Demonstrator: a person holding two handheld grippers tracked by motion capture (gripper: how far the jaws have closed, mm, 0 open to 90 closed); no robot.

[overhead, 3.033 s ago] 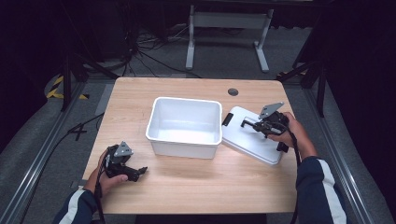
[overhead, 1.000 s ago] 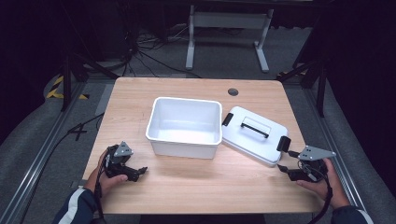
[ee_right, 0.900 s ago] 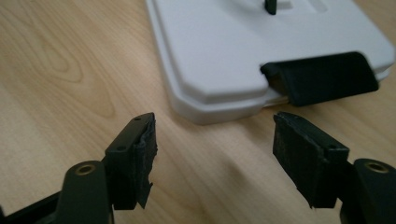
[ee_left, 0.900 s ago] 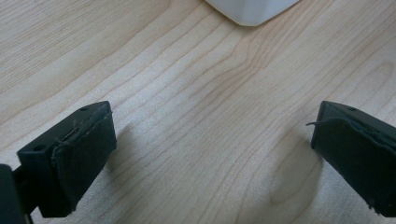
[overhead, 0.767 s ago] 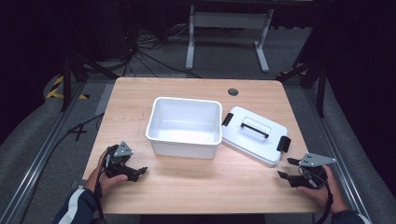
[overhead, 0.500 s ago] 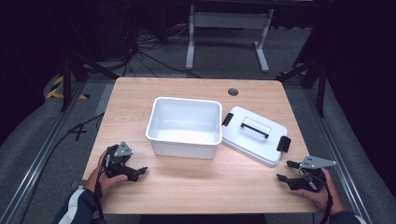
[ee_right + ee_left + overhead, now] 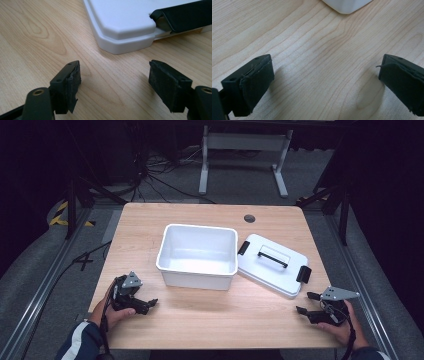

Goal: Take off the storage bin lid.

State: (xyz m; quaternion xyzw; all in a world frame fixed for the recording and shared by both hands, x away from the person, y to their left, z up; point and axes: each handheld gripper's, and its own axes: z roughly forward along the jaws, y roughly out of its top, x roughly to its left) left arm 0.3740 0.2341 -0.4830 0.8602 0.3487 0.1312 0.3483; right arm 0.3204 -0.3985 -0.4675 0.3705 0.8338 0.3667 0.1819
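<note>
Resting low on the wooden table, the left gripper and right gripper both have jaws spread and empty. Between them stands a white open tub; its flat white lid, with black handle and clips, lies just beside.

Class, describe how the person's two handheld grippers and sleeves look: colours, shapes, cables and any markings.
Each hand holds a black gripper, the left gripper and the right gripper, topped by a grey three-cornered plate. The jaws are black blocks faced with dark, frayed pads, with small screw holes. The left sleeve is dark blue with a white stripe. A thin black cable trails along each wrist.
</note>
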